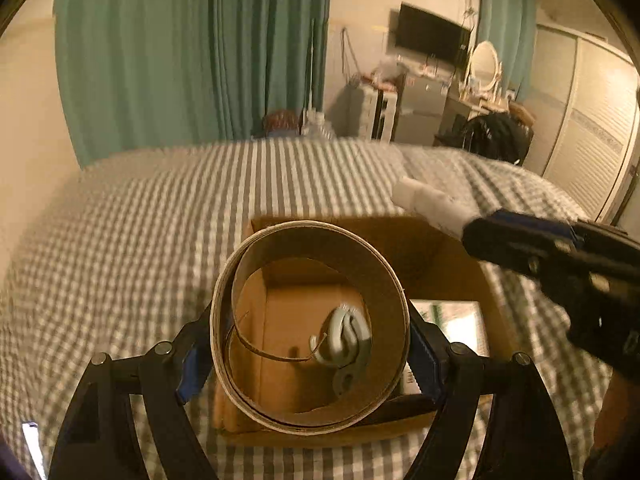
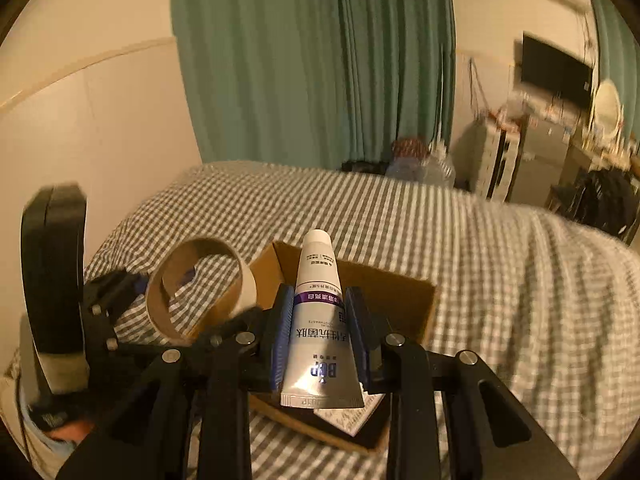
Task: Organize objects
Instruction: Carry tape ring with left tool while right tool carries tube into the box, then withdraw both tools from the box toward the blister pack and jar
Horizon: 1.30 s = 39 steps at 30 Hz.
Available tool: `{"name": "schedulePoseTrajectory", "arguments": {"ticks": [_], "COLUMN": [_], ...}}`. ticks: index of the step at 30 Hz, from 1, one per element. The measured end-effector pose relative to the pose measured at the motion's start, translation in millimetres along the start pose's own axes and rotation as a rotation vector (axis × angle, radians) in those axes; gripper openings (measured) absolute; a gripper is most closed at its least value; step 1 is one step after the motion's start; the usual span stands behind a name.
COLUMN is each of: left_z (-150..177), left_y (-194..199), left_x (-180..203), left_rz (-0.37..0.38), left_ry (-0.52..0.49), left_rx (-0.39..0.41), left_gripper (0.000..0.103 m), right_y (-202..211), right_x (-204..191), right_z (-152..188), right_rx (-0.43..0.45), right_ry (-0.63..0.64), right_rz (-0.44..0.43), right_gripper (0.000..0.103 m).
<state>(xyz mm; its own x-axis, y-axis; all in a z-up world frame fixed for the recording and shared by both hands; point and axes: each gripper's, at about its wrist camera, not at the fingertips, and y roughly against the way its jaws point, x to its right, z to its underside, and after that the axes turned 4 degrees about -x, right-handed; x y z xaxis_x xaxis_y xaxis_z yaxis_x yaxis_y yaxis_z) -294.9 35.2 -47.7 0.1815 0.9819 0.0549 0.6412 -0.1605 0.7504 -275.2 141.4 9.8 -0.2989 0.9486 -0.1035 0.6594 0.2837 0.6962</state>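
My left gripper point(image 1: 310, 344) is shut on a wide cardboard tape roll point(image 1: 308, 252) and holds it above an open cardboard box point(image 1: 432, 240) on the bed. Through the ring I see a grey hook point(image 1: 346, 340) lying on the box floor. My right gripper point(image 2: 318, 320) is shut on a white and silver toothpaste tube point(image 2: 318, 312), cap pointing away, above the same box point(image 2: 400, 292). The tube point(image 1: 434, 202) and right gripper point(image 1: 476, 236) also show at the right of the left wrist view. The tape roll point(image 2: 200, 288) and left gripper point(image 2: 120, 284) show at the left of the right wrist view.
The box sits on a grey-and-white checked bedspread point(image 1: 160, 220). A white printed packet point(image 1: 452, 320) lies inside the box. Green curtains point(image 1: 192, 52), a wall TV point(image 1: 434, 36), a dresser with an oval mirror point(image 1: 484, 64) and a wardrobe point(image 1: 588, 128) stand beyond the bed.
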Motion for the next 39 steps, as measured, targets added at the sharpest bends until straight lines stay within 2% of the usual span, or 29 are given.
{"name": "schedulePoseTrajectory", "arguments": {"ticks": [5, 8, 10, 11, 12, 14, 17, 21, 27, 29, 34, 37, 39], "left_z": [7.8, 11.2, 17.0, 16.9, 16.9, 15.9, 11.6, 8.1, 23.5, 36.3, 83.0, 112.7, 136.6], "left_y": [-36.7, -36.0, -27.8, -22.8, -16.4, 3.9, 42.2, 101.7, 189.9, 217.3, 249.1, 249.5, 241.4], "left_x": [0.3, -0.1, -5.4, -5.1, -4.8, -6.4, -3.5, 5.1, 10.6, 11.4, 9.9, 12.4, 14.1], "left_rz": [0.028, 0.037, 0.018, 0.010, 0.000, -0.019, -0.023, -0.013, -0.040, -0.062, -0.102, -0.114, -0.134], "left_ry": [0.013, -0.003, -0.015, -0.023, -0.030, -0.030, -0.006, 0.003, 0.005, 0.004, 0.036, 0.061, 0.085], "left_rx": [-0.045, -0.031, -0.039, -0.037, -0.025, 0.013, 0.101, 0.195, 0.325, 0.364, 0.365, 0.342, 0.321], "left_gripper": [0.084, 0.086, 0.086, 0.087, 0.088, 0.095, 0.103, 0.103, 0.103, 0.103, 0.103, 0.103, 0.103], "right_y": [-44.7, -57.2, -55.1, -51.3, -45.0, -28.3, 7.7, 67.0, 164.6, 196.4, 236.6, 234.3, 219.9], "right_x": [14.0, 22.3, 23.8, 23.9, 24.4, 29.6, 26.5, 12.5, -16.7, -26.3, -38.9, -44.9, -47.5], "right_z": [4.0, 8.5, 14.2, 15.0, 15.1, 11.9, 5.9, 1.3, 17.3, 32.2, 71.8, 105.9, 132.4], "right_rx": [-0.080, -0.086, -0.072, -0.062, -0.046, -0.008, 0.047, 0.146, 0.299, 0.344, 0.373, 0.340, 0.285], "right_ry": [-0.034, -0.056, -0.067, -0.079, -0.092, -0.106, -0.093, -0.052, 0.030, 0.040, 0.047, 0.053, 0.061], "right_rz": [-0.039, -0.050, -0.065, -0.059, -0.053, -0.060, -0.022, 0.052, 0.176, 0.219, 0.268, 0.273, 0.254], "right_gripper": [0.026, 0.027, 0.036, 0.056, 0.069, 0.070, 0.071, 0.089, 0.099, 0.102, 0.103, 0.103, 0.103]}}
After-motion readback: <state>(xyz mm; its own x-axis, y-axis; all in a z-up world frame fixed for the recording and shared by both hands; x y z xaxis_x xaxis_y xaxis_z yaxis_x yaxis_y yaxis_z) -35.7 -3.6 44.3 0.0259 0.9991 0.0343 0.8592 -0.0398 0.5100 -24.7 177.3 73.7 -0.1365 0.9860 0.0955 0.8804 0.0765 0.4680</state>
